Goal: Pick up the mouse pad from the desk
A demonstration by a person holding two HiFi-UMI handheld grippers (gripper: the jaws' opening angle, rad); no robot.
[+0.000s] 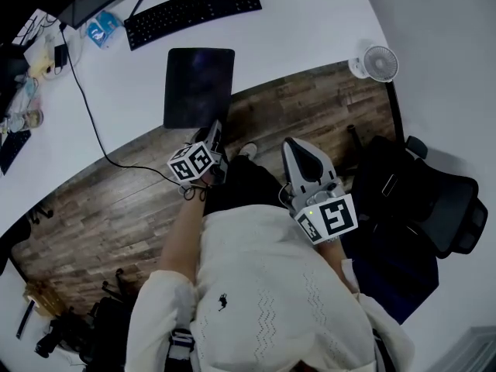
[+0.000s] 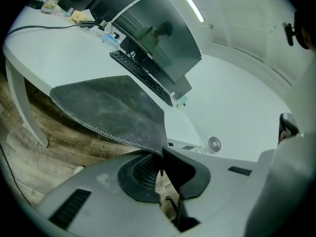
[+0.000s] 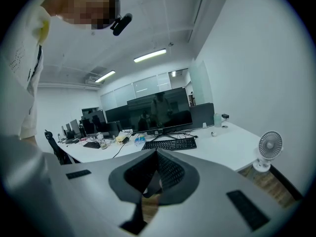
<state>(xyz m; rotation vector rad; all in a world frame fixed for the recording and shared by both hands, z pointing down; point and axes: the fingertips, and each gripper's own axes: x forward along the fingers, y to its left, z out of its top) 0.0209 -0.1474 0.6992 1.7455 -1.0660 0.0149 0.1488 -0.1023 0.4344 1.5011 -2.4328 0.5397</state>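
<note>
The dark mouse pad (image 1: 198,84) reaches from the white desk (image 1: 310,29) out past its front edge. My left gripper (image 1: 216,132) is shut on the pad's near corner. In the left gripper view the mouse pad (image 2: 106,106) spreads away from the left gripper (image 2: 161,153), its stitched edge hanging over the wooden floor. My right gripper (image 1: 293,147) hovers over the floor to the right, away from the pad. In the right gripper view the right gripper (image 3: 157,152) has its jaws together with nothing between them.
A black keyboard (image 1: 194,8) lies behind the pad, below a monitor (image 3: 159,110). A small white fan (image 1: 377,63) stands at the desk's right end. A black cable (image 1: 87,111) runs over the desk's left part. A black office chair (image 1: 438,208) stands at the right.
</note>
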